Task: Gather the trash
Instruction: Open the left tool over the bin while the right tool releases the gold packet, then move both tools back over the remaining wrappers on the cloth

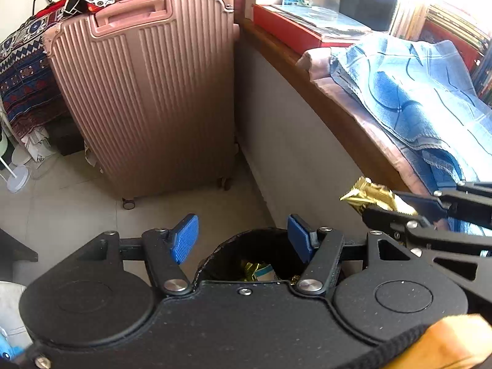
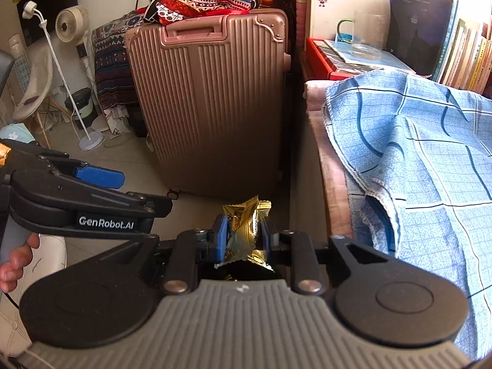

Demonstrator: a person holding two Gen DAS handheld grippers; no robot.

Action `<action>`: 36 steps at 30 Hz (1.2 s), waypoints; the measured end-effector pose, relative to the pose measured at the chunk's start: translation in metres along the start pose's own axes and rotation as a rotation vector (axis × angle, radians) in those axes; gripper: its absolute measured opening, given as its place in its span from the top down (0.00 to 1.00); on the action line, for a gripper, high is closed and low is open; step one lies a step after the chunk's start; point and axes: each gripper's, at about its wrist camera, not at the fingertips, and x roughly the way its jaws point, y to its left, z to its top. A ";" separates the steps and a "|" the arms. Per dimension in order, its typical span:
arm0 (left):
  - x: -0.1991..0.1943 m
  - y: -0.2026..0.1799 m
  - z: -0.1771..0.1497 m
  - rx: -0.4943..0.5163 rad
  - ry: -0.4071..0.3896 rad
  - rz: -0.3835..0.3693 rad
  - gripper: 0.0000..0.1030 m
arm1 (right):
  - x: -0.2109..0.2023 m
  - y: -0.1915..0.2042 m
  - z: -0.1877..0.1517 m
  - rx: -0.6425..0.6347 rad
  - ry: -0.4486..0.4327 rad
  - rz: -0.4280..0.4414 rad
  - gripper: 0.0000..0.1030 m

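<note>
Left claw [image 1: 243,240]: pads spread, empty, above black-lined trash bin [image 1: 246,246] on floor. Right claw [image 2: 243,236]: clamped on gold foil wrapper [image 2: 246,230], mid-body, just beside bin. Wrapper: likely light, crinkly, slippery; pinch across middle.

We see the bin [image 1: 246,255] on the floor directly below the left tool [image 1: 243,240], with wrappers [image 1: 255,272] lying inside it. The right tool [image 2: 243,236] stands to its right, beside the bed [image 2: 415,160]. The suitcase [image 1: 147,92] stands behind the bin, left of the bed.
</note>
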 end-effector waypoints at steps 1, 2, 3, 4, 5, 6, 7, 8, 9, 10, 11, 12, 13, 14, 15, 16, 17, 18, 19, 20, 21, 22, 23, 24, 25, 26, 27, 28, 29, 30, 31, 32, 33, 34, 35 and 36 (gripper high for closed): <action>0.000 0.000 0.000 -0.004 -0.001 0.000 0.40 | 0.001 0.001 0.000 -0.001 0.002 0.002 0.72; 0.001 0.000 0.000 -0.003 -0.002 0.000 0.40 | 0.001 0.002 0.000 -0.003 0.004 0.005 0.70; 0.001 0.000 0.000 0.005 -0.003 0.002 0.40 | 0.002 0.002 0.000 -0.004 0.005 0.007 0.66; 0.001 0.000 0.001 0.013 -0.005 0.006 0.40 | 0.002 0.002 0.000 -0.006 0.006 0.007 0.61; 0.000 0.000 0.001 0.018 -0.010 0.009 0.40 | 0.002 0.002 0.000 -0.010 0.005 0.006 0.50; 0.000 0.000 0.001 0.018 -0.015 0.008 0.40 | 0.003 0.003 0.000 -0.017 0.005 0.006 0.37; -0.001 0.001 0.001 0.013 -0.017 0.005 0.40 | 0.003 0.005 0.000 -0.028 0.005 0.004 0.31; -0.001 0.002 0.002 0.009 -0.016 0.002 0.40 | 0.002 0.006 0.000 -0.042 -0.001 -0.002 0.22; 0.000 0.003 0.002 0.006 -0.015 0.003 0.40 | 0.002 0.008 0.000 -0.057 -0.007 -0.009 0.19; 0.000 0.003 0.002 0.005 -0.013 0.006 0.40 | 0.001 0.009 -0.001 -0.066 -0.010 -0.011 0.18; 0.001 0.003 0.002 0.004 -0.010 0.009 0.40 | 0.002 0.009 -0.001 -0.071 -0.008 -0.009 0.18; 0.001 0.003 0.002 0.002 -0.007 0.012 0.40 | 0.003 0.009 -0.001 -0.072 -0.002 -0.008 0.17; 0.002 0.003 0.002 -0.001 -0.005 0.012 0.40 | 0.003 0.009 -0.002 -0.071 0.003 -0.010 0.17; 0.002 0.003 0.002 -0.004 -0.005 0.011 0.40 | 0.004 0.009 -0.002 -0.071 0.007 -0.009 0.17; 0.002 0.003 0.002 -0.004 -0.004 0.008 0.40 | 0.004 0.008 -0.002 -0.071 0.008 -0.008 0.14; 0.002 0.003 0.002 -0.002 -0.003 0.007 0.40 | 0.003 0.008 -0.002 -0.072 0.008 -0.006 0.12; 0.001 0.001 0.002 0.001 -0.005 0.006 0.39 | 0.003 0.007 -0.003 -0.079 0.003 -0.004 0.10; 0.001 0.000 0.002 0.005 -0.008 0.006 0.37 | 0.002 0.008 -0.004 -0.088 -0.005 -0.006 0.06; 0.001 -0.001 0.003 0.008 -0.012 0.008 0.34 | 0.001 0.008 -0.004 -0.100 -0.014 -0.011 0.05; 0.001 -0.003 0.003 0.011 -0.015 0.012 0.31 | 0.000 0.009 -0.005 -0.113 -0.023 -0.017 0.01; 0.001 -0.005 0.004 0.013 -0.019 0.017 0.26 | -0.001 0.011 -0.005 -0.128 -0.033 -0.019 0.00; 0.001 -0.006 0.004 0.014 -0.023 0.021 0.21 | -0.003 0.012 -0.006 -0.141 -0.044 -0.021 0.00; 0.001 -0.008 0.005 0.015 -0.026 0.023 0.21 | -0.004 0.012 -0.006 -0.154 -0.053 -0.023 0.00; 0.001 -0.010 0.007 0.018 -0.027 0.021 0.20 | -0.005 0.013 -0.006 -0.167 -0.059 -0.024 0.00; 0.001 -0.011 0.008 0.021 -0.026 0.017 0.20 | -0.006 0.013 -0.006 -0.176 -0.062 -0.027 0.00; 0.001 -0.013 0.010 0.025 -0.026 0.015 0.20 | -0.007 0.014 -0.005 -0.183 -0.064 -0.033 0.00; 0.000 -0.015 0.011 0.030 -0.028 0.013 0.18 | -0.007 0.013 -0.005 -0.185 -0.065 -0.035 0.00; -0.001 -0.016 0.013 0.035 -0.034 0.011 0.15 | -0.008 0.012 -0.005 -0.184 -0.067 -0.037 0.00; -0.002 -0.017 0.015 0.040 -0.044 0.012 0.14 | -0.010 0.011 -0.004 -0.180 -0.070 -0.039 0.00; -0.003 -0.019 0.016 0.044 -0.061 0.018 0.11 | -0.011 0.009 -0.004 -0.174 -0.075 -0.042 0.00; -0.004 -0.022 0.017 0.048 -0.082 0.026 0.07 | -0.013 0.007 -0.004 -0.168 -0.080 -0.047 0.00; -0.005 -0.024 0.018 0.052 -0.102 0.028 0.05 | -0.014 0.006 -0.004 -0.163 -0.086 -0.056 0.00; -0.006 -0.027 0.020 0.054 -0.120 0.024 0.03 | -0.014 0.004 -0.003 -0.158 -0.090 -0.068 0.00; -0.007 -0.030 0.023 0.055 -0.131 0.015 0.02 | -0.015 0.002 -0.002 -0.155 -0.094 -0.083 0.00; -0.007 -0.032 0.027 0.055 -0.137 0.003 0.01 | -0.016 0.000 -0.002 -0.150 -0.095 -0.099 0.00; -0.007 -0.035 0.030 0.055 -0.139 -0.011 0.00 | -0.017 -0.003 -0.002 -0.144 -0.098 -0.114 0.00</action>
